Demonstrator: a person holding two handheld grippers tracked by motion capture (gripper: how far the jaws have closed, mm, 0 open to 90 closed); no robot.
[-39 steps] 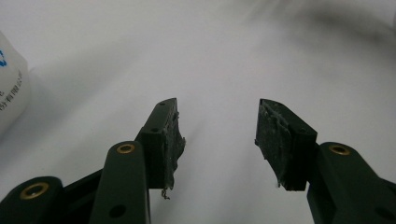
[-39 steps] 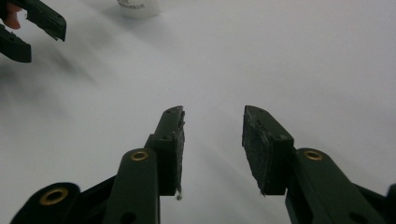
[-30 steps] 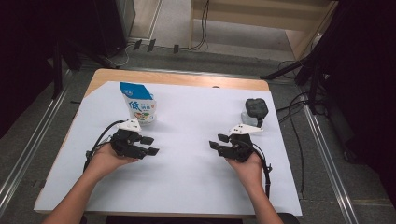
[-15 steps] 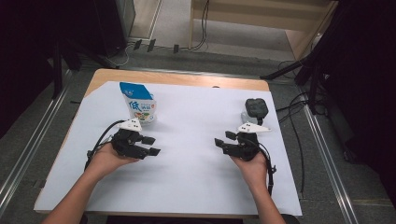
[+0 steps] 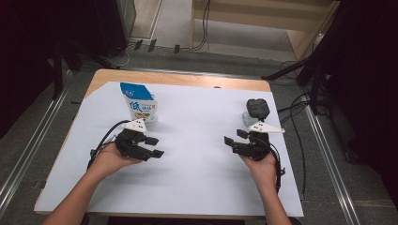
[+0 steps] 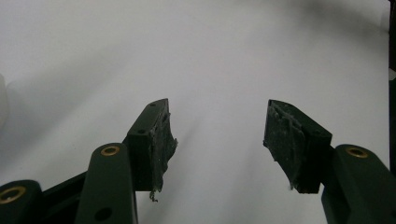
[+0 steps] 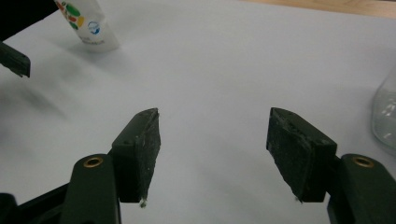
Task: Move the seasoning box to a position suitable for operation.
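A blue-and-white pouch stands upright at the back left of the white sheet. A clear jar with a black lid stands at the back right. My left gripper rests in front of the pouch and points toward the middle; its jaws have just been opening and stand open over bare sheet. My right gripper sits in front of the jar and faces left. Its jaws have also just been opening, with nothing between them. The right gripper view shows the pouch far off and the jar at the right edge.
The wooden table top shows as a strip behind the sheet. Metal rails run along both sides of the table. Cables lie on the floor behind, with dark equipment at both back corners.
The right hand has drifted a little to the right and its jaws have spread wider. The left gripper's jaws have widened slightly, and that hand stays in place.
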